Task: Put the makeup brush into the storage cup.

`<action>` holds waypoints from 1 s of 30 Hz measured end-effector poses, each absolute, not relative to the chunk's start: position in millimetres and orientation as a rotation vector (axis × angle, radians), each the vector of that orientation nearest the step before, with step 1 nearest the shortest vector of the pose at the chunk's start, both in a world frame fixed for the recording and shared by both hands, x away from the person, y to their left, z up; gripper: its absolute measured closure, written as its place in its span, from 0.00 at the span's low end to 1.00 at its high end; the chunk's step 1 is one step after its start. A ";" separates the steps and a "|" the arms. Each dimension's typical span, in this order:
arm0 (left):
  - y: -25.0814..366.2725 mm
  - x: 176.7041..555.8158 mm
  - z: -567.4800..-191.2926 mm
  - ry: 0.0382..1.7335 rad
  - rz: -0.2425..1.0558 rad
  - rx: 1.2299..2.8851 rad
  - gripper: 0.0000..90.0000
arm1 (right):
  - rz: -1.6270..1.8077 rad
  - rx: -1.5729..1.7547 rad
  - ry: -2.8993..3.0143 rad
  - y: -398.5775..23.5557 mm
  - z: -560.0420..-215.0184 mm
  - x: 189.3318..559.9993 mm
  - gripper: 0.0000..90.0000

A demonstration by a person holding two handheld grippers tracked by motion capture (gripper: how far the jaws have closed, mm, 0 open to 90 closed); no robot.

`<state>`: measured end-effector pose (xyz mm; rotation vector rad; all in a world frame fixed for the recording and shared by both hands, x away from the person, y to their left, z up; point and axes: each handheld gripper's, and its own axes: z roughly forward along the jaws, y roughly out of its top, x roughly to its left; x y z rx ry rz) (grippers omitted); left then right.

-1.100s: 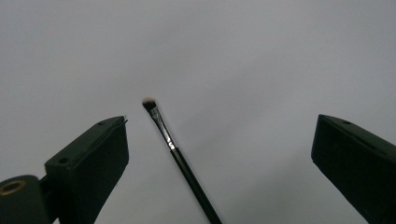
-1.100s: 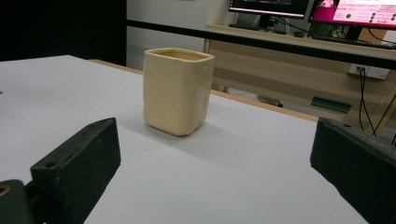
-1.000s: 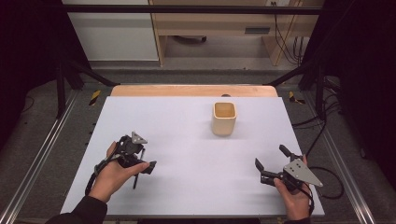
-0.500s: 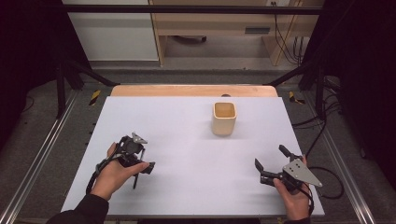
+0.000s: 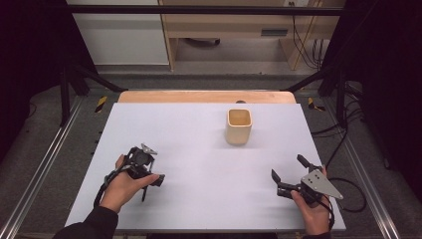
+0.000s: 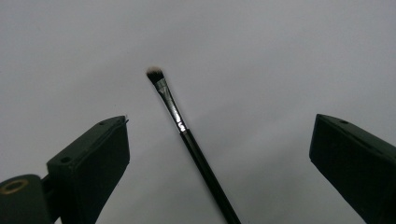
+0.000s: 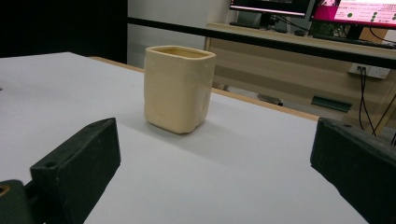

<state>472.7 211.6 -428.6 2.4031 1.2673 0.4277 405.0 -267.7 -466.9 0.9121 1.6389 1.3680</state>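
In the high view the left gripper (image 5: 149, 172) hovered low at the near left of the white table (image 5: 199, 124), the cream cup (image 5: 239, 126) stood well apart toward its 1 o'clock, and the right gripper (image 5: 287, 175) rested at the near right, jaws spread, cup near its 11 o'clock. In the left gripper view the jaws gaped with nothing held, the slim brush (image 6: 187, 135) lying between them, its long axis running from 6 toward 11 o'clock, bristles far. In the right gripper view the cup (image 7: 178, 94) stood upright at 12 o'clock between wide-open jaws, so the left hand was nearer the brush
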 end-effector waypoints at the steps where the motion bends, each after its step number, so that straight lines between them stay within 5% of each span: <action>1: 211.6 473.0 -430.1 1.272 0.424 2.404 0.05 | 1.368 0.914 1.640 -267.6 -466.9 405.0 0.02; 16: 212.3 472.1 -439.8 1.301 0.397 2.400 0.08 | 1.364 0.916 1.644 -267.1 -467.1 405.1 0.02; 30: 216.4 472.9 -443.1 1.373 0.356 2.385 0.33 | 1.365 0.918 1.645 -267.0 -467.0 405.0 0.02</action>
